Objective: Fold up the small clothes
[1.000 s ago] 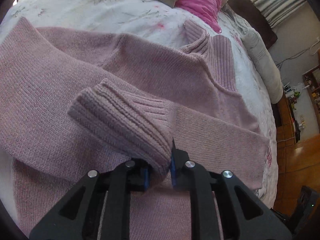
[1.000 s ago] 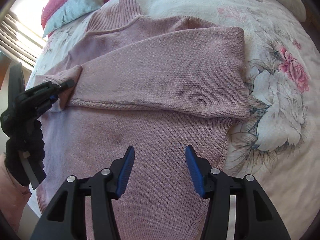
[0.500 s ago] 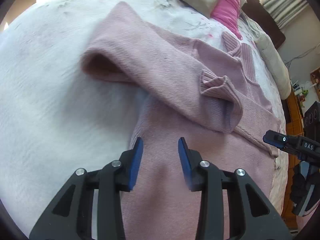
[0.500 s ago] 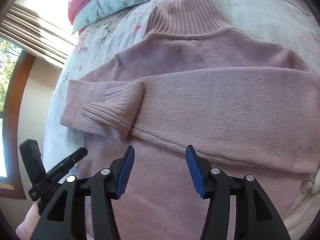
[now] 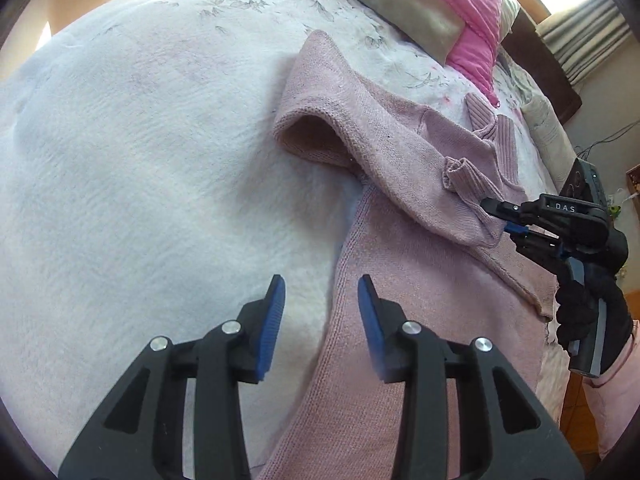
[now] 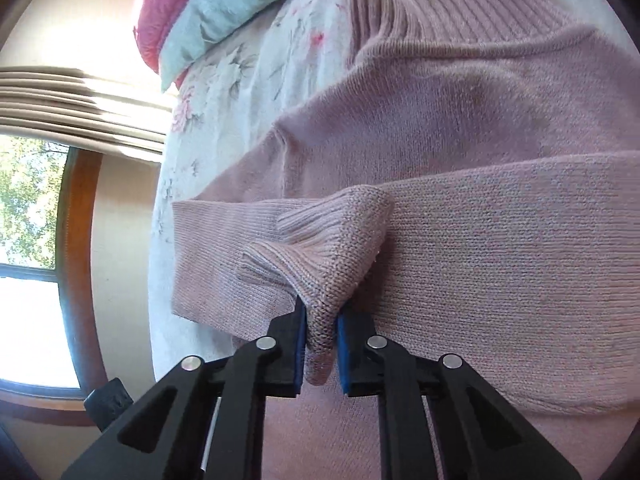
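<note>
- The right hand-held gripper [image 6: 321, 322] had its blue-padded jaws pinched on the ribbed cuff [image 6: 320, 240] of a sleeve of the dusty-pink knitted sweater [image 6: 500, 128], the knit bunched into a peak between the pads.
- In the left wrist view that same right hand-held gripper [image 5: 506, 222] reached in from the right edge, held by a black-gloved hand [image 5: 592, 312], with the cuff [image 5: 460, 178] at its tips.
- The left hand-held gripper [image 5: 321, 304] was spread wide and gripped nothing, hovering over the sweater's [image 5: 400, 280] side edge where knit met bedding.
- The sweater lay on the bed, both sleeves folded across its body, and its ribbed collar [image 6: 460, 4] pointed toward the pillows.
- The white quilted bedspread with a faded floral print [image 5: 140, 160] covered the bed.
- A bright pink pillow [image 5: 472, 8] and a grey-green pillow [image 5: 404, 16] lay at the head end.
- A dark wooden headboard [image 5: 540, 64] stood behind them.
- A wood-framed window [image 6: 36, 208] with green foliage outside and striped curtains [image 6: 80, 96] showed to the left in the right wrist view.
</note>
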